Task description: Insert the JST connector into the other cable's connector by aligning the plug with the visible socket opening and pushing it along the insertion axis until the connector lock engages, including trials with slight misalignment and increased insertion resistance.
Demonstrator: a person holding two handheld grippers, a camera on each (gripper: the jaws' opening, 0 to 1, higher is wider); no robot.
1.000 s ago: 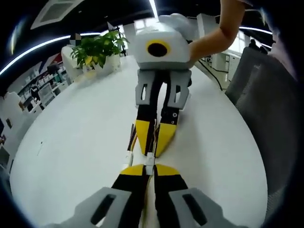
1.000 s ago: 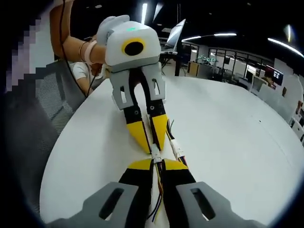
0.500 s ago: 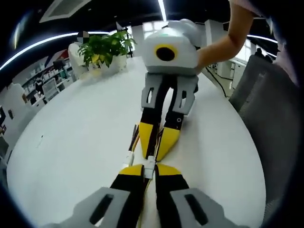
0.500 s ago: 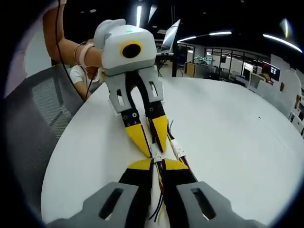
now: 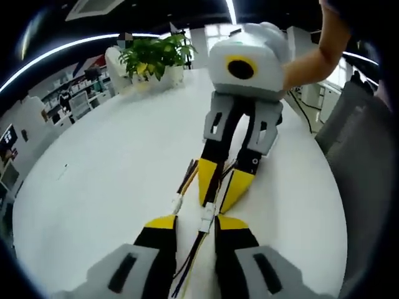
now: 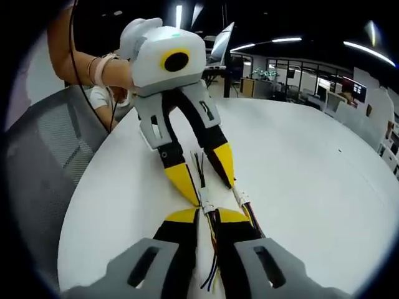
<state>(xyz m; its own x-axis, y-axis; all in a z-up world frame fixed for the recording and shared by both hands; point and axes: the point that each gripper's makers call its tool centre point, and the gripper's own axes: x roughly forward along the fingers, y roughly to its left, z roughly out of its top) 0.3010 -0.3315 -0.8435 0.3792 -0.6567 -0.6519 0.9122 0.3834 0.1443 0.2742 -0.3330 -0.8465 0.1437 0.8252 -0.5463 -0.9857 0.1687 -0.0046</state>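
Left gripper (image 5: 190, 225) stands wide apart; right gripper (image 6: 207, 217) pinches the joined white connector (image 5: 207, 213) on the table (image 5: 106, 187). Light, small, brittle plastic; wires floppy, so grip the housing.

Left claw (image 5: 192, 222) and right claw (image 6: 207, 216) with yellow-tipped black fingers, grey slotted bases, white housings, bare forearm with wristband (image 6: 95, 67)

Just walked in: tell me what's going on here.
A person works two handheld grippers over a white table. The right gripper is shut on the JST cable just behind its white connector; the left gripper stands open, jaws either side of that connector. Whether the lock engaged is unclear.
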